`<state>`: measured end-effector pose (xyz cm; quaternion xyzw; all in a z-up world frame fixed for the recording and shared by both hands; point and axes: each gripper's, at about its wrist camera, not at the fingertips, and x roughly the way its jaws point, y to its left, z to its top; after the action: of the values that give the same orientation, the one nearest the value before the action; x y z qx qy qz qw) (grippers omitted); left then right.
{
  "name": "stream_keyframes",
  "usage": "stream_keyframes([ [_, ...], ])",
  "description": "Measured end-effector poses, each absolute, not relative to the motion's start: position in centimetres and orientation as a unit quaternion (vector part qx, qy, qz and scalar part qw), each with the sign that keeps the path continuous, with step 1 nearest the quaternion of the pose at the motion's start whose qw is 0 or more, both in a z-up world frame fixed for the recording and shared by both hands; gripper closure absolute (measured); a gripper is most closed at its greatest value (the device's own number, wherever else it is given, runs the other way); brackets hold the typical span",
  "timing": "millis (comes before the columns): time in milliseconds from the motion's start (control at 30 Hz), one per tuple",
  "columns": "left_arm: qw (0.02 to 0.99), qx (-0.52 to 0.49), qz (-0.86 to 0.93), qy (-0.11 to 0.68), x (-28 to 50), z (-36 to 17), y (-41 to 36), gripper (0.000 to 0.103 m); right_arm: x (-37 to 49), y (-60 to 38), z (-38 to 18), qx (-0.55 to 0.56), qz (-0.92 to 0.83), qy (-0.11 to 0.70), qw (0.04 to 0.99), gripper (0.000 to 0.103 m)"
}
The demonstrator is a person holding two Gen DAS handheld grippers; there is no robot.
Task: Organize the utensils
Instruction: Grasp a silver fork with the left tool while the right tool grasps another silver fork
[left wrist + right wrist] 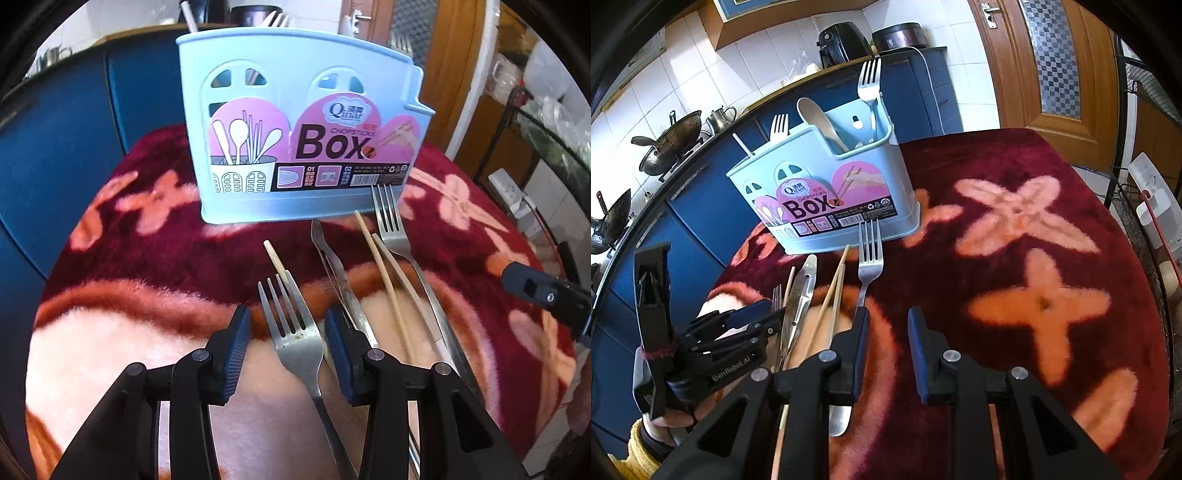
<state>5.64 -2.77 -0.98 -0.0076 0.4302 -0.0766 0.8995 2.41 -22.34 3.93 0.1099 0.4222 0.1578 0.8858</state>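
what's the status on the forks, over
Left tongs open astride near fork. Right tongs open, empty. Second fork by box. Tweezers crowd right pad.

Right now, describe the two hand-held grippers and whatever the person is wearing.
Both grippers are black plastic with silver pivot screws and ribbed dark blue pads. The left gripper shows its fingers close up; from the right wrist view its body carries pale lettering and a dark red strap. The right gripper looks the same. A yellow knitted cuff shows at the wrist.
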Motion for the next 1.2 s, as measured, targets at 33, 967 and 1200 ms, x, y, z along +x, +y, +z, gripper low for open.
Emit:
stream_keyframes([
  [33, 0.900, -0.008, -0.077, 0.428, 5.6, -1.0, -2.8, 0.064, 2.4, -22.3, 3.9, 0.110, 0.158, 0.422, 0.886, 0.079],
  [967, 0.896, -0.090, -0.068, 0.428, 5.9, -0.5, 1.6, 0.077, 7.1, -20.7, 2.6, 0.094, 0.176, 0.447, 0.872, 0.075],
  [1200, 0.893, -0.111, -0.079, 0.430, 6.2, -0.7, 2.2, 0.076, 9.7, -19.5, 1.5, 0.088, 0.185, 0.459, 0.865, 0.075],
])
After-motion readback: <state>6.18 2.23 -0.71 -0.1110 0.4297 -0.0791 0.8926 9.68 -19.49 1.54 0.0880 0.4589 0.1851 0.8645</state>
